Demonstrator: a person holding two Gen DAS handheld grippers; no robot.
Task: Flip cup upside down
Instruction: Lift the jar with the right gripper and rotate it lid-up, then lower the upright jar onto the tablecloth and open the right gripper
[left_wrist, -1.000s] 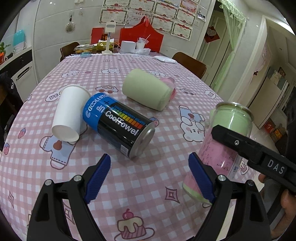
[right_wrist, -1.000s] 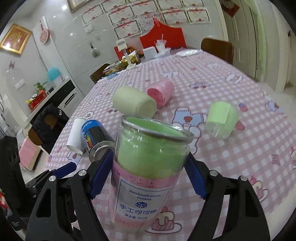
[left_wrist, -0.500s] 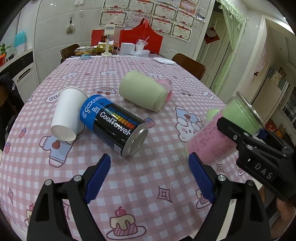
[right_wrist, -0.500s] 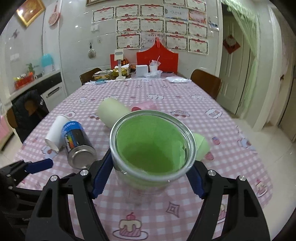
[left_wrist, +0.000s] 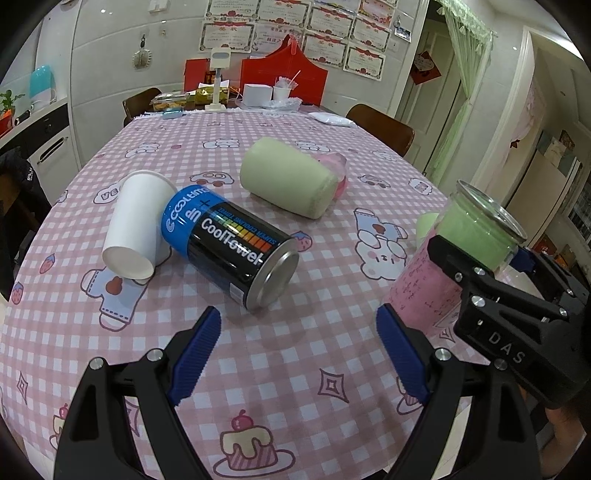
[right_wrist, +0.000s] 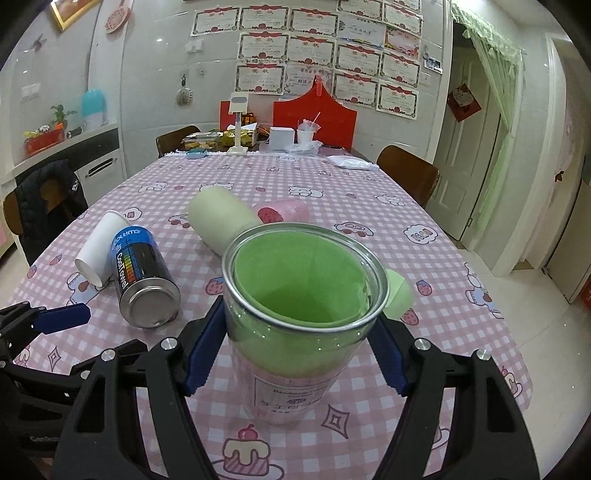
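Observation:
My right gripper (right_wrist: 295, 354) is shut on a clear cup (right_wrist: 301, 314) with a green and pink paper lining and a metal rim. The cup is held above the table near its front right edge, tilted with its open mouth toward the right wrist camera. In the left wrist view the same cup (left_wrist: 454, 258) leans right, clamped by the right gripper (left_wrist: 495, 291). My left gripper (left_wrist: 299, 354) is open and empty over the front of the table, short of the black and blue CoolTowel can (left_wrist: 229, 251).
The pink checked tablecloth (left_wrist: 258, 354) holds a white paper cup (left_wrist: 136, 225) on its side, a pale green cup (left_wrist: 288, 181) on its side, a pink cup (right_wrist: 286, 214) behind it and a small green cup (right_wrist: 399, 295). Chairs (right_wrist: 406, 173) stand at the table's sides.
The right gripper lifted the clear cup off the table and tipped it, so its open mouth now faces the right wrist camera. The left gripper stayed open, backing off slightly.

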